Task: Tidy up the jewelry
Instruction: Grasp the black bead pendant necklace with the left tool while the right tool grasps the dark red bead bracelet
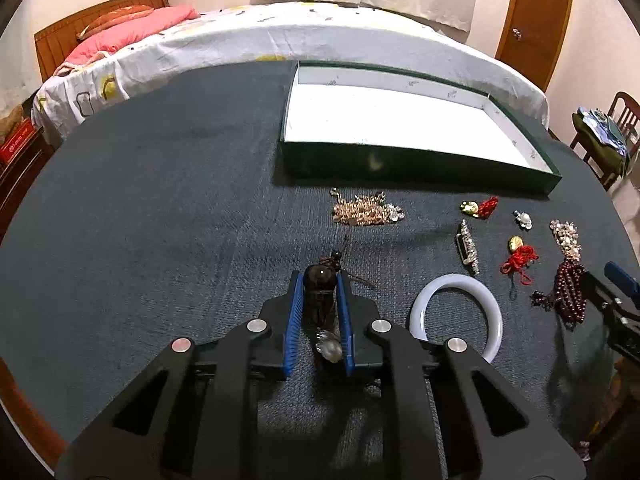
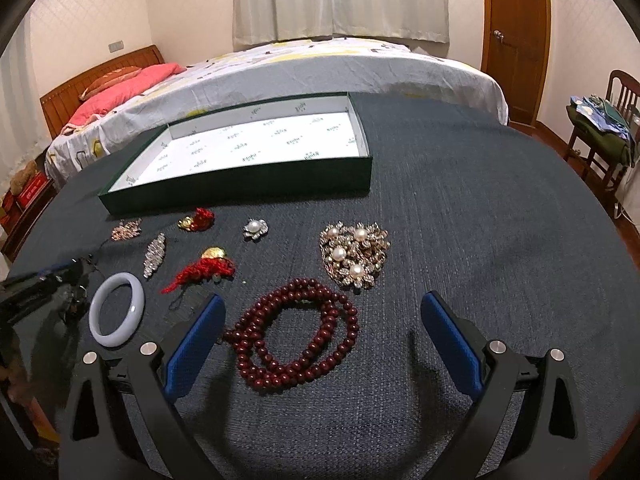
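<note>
My left gripper (image 1: pixel 319 280) is shut on a dark brown pendant (image 1: pixel 318 292) with a cord, low over the dark cloth. A green box with a white inside (image 1: pixel 416 160) (image 2: pixel 240 196) lies beyond. On the cloth lie a gold chain pile (image 1: pixel 366 210), a white bangle (image 1: pixel 456 312) (image 2: pixel 116 310), two red-corded gold charms (image 1: pixel 518 256) (image 2: pixel 206 266), a crystal bar brooch (image 1: pixel 467 246) (image 2: pixel 154 255) and a pearl brooch (image 2: pixel 255 229). My right gripper (image 2: pixel 320 308) is open over a dark red bead necklace (image 2: pixel 296 338), beside a pearl-and-gold cluster (image 2: pixel 355 255).
A bed (image 2: pixel 320 68) with a white sheet and pink pillow stands behind the table. A wooden door (image 2: pixel 516 32) and a chair with clothes (image 2: pixel 600 132) are at the right. The table's dark cloth (image 1: pixel 160 200) spreads to the left of the box.
</note>
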`<action>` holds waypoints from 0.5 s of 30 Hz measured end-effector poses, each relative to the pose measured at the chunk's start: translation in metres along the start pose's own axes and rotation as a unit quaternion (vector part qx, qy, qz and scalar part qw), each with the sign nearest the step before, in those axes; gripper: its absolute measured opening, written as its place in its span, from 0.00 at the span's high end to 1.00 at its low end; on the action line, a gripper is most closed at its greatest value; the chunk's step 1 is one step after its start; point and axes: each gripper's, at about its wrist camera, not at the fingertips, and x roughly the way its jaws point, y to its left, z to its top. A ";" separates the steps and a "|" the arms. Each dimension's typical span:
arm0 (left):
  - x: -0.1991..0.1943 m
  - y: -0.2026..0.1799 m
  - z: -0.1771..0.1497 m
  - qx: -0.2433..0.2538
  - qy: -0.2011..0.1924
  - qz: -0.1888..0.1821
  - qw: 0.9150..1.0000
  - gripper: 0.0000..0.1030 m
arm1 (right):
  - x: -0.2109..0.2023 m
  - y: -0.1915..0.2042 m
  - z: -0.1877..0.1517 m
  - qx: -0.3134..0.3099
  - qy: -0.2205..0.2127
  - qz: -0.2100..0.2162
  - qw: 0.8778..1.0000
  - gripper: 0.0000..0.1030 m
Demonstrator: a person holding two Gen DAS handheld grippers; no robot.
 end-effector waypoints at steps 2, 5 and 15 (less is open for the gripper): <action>-0.003 0.002 0.002 -0.002 -0.002 0.000 1.000 0.84 | 0.002 0.000 -0.001 -0.001 0.004 -0.004 1.000 0.08; -0.006 0.002 0.002 -0.001 -0.006 0.002 1.000 0.84 | 0.007 0.003 -0.001 -0.007 0.011 -0.006 1.000 0.08; -0.006 0.001 0.001 0.000 -0.007 -0.003 1.000 0.84 | 0.017 0.009 -0.003 -0.020 0.032 -0.022 0.999 0.32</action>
